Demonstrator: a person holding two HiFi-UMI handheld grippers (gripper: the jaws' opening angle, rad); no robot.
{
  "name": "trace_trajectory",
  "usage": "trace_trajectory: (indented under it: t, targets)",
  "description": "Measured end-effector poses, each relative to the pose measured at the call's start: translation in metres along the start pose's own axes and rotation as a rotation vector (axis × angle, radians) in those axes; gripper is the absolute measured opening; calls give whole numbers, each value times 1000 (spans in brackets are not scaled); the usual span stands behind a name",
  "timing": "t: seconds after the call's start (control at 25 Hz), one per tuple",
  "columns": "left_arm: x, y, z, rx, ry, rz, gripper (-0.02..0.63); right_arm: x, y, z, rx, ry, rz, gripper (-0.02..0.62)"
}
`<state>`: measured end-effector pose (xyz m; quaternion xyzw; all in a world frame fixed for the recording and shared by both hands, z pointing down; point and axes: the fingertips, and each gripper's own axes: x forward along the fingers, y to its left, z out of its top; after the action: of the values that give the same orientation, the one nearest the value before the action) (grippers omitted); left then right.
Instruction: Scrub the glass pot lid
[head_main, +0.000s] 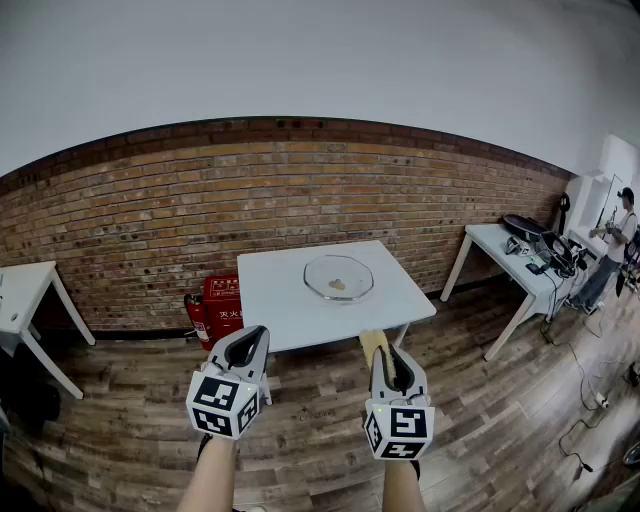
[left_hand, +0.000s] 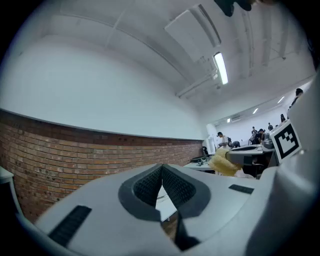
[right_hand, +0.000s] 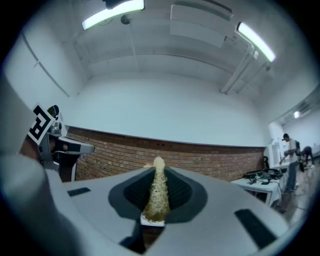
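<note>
**Glass lid flat on the white table; sponge gripped on the right, left gripper empty**

The round, clear glass pot lid (head_main: 339, 277) is seen lying flat on the white rectangular table (head_main: 285, 305) that stands against the red-brown brick wall (head_main: 150, 215). The lid is placed on the table's right half, clear of every edge. A small brownish spot is seen at its middle, and what it is cannot be told.

Both grippers are held level above the wooden plank floor (head_main: 480, 420), on the near side of the table and well apart from the lid. The left gripper (head_main: 254, 338) is shown with its dark ribbed pads (left_hand: 150, 186) brought together at the tips, and nothing is gripped between them. The right gripper (head_main: 388, 358) is closed on a yellowish, coarse-fibred scrubbing sponge (right_hand: 157, 192). The sponge is pinched edge-on between the pads and sticks out past the fingertips. In the head view it is seen in line with the table's near edge.

A red fire extinguisher box (head_main: 222, 300) is set on the floor at the foot of the wall, just beside the table's left end. Part of a second white table (head_main: 25, 290) is seen at the far left. A third white table (head_main: 500, 250), laden with dark equipment, is seen at the right, and a person (head_main: 612, 245) is standing beyond it.
</note>
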<state>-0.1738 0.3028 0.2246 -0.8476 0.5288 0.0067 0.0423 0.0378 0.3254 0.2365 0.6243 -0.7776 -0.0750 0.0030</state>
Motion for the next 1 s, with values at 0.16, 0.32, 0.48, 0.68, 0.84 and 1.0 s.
trace_trajectory:
  t: [0.16,0.32,0.48,0.68,0.84,1.0]
  targets:
    - [1,0,-3,3,1,3,11,1,-4,-3,7,1,-7,58]
    - [4,-1,-3,1,2,4,11,1,-6,-5,8,3,-10,58]
    - [5,-3,-6,-8,7,3,11,0,-8,-6,4,3,-11,58]
    - [4,-5,-11,-13,16,10,11,-3,-12,-10,5,8,-12,58]
    - [7,-8,-11,-10,27,8,11,-3,-17,-9,14,7,-17,58]
    - [8,-20,-9,-6,28,1,11,-8,-21,-6,-19,-9,-9,58]
